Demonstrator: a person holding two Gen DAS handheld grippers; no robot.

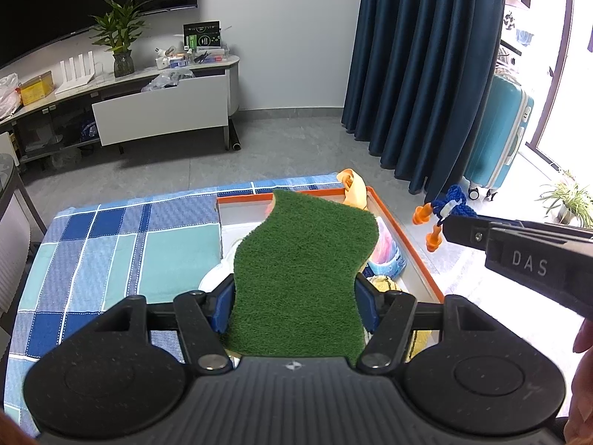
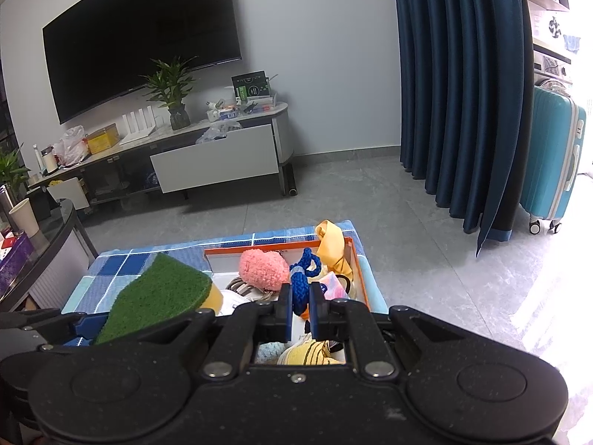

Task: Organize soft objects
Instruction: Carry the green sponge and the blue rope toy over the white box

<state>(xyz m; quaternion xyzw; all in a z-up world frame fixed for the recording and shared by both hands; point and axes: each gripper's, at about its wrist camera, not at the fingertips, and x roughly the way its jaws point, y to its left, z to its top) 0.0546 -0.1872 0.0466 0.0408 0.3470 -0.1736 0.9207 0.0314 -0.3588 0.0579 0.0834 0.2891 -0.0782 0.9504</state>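
Note:
My left gripper (image 1: 296, 302) is shut on a green scouring sponge (image 1: 307, 259), held above the orange-rimmed box (image 1: 407, 230); the sponge also shows in the right wrist view (image 2: 159, 293). My right gripper (image 2: 299, 309) is shut on a blue cord with orange earplugs (image 2: 302, 274), held over the box (image 2: 359, 270). In the left wrist view the right gripper (image 1: 450, 228) is to the right, with the earplug cord (image 1: 444, 207) hanging from its tip. The box holds a pink fluffy ball (image 2: 263, 269), a yellow cloth (image 2: 331, 246) and other soft items.
The box rests on a blue checked cloth (image 1: 122, 244) covering a low table. Beyond are a TV cabinet with an open drawer (image 2: 215, 163), dark blue curtains (image 2: 456, 92), a teal suitcase (image 2: 556, 159) and a glass side table (image 2: 44, 237) at left.

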